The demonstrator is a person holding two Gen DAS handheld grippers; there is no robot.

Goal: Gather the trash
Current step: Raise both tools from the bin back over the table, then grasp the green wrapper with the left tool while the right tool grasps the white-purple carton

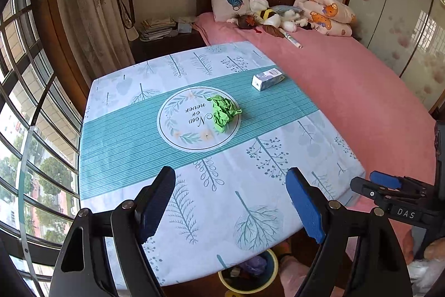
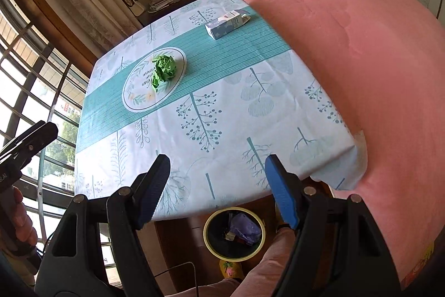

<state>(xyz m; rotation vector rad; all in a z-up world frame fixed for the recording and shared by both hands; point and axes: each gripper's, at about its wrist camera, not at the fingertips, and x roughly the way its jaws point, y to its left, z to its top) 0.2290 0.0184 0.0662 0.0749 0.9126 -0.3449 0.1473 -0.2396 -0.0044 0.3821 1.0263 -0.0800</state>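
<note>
Bedside table (image 1: 116, 135) under a leafy cloth carries my trash: crumpled green paper (image 1: 224, 113) at its centre, a small carton (image 1: 267, 78) near the far bed-side edge. Both my left gripper (image 1: 230, 202) and right gripper (image 2: 217, 187) hang open and empty; I should straddle the paper from above, then pinch.

A cloth-covered table (image 1: 116, 171) carries a crumpled green paper (image 1: 224, 113) at its centre and a small carton (image 1: 267, 78) near its far edge.
</note>
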